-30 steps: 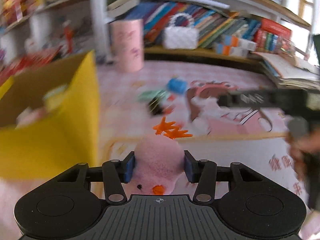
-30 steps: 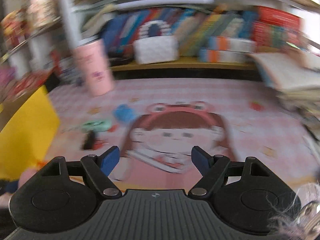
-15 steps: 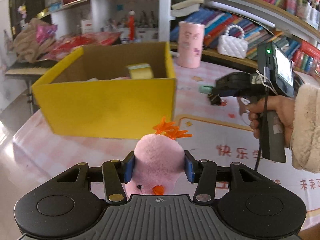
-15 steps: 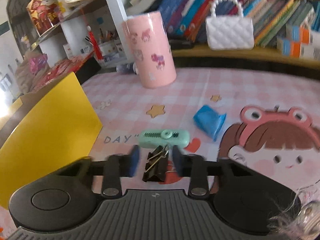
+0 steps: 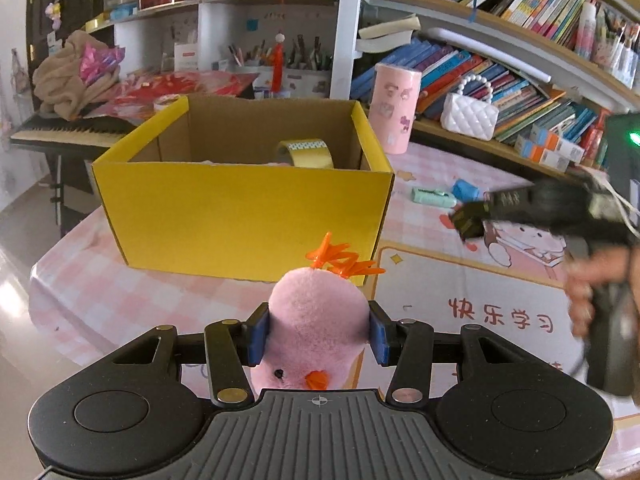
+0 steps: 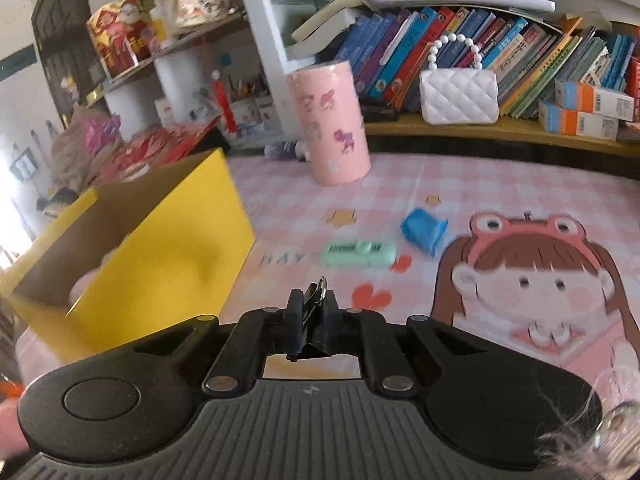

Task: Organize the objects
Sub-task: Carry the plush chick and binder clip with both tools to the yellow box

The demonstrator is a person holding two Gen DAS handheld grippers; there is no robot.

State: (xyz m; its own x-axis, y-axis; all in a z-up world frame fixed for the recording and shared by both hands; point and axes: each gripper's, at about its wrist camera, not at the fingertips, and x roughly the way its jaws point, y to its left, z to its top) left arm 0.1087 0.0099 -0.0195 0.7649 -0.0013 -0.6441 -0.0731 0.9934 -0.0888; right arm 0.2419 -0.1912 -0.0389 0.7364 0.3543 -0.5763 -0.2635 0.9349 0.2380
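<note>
fingers of my left gripper (image 5: 318, 338) pinch the pink chick (image 5: 316, 320), right gripper (image 6: 311, 326) clamps the binder clip (image 6: 310, 320); i should clear the yellow box (image 5: 244, 220) rim before releasing.

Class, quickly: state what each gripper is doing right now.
Left gripper: closed on the pink plush chick.
Right gripper: just closed on the black metal binder clip.

An open box (image 5: 244, 216) sits on the table (image 5: 100, 300) with a tape roll (image 5: 306, 153) inside. To its right lie a comb (image 6: 357, 254) and a small pouch (image 6: 423, 230); a cylinder (image 6: 328, 122) stands behind them, before the bookshelves (image 6: 500, 40).
</note>
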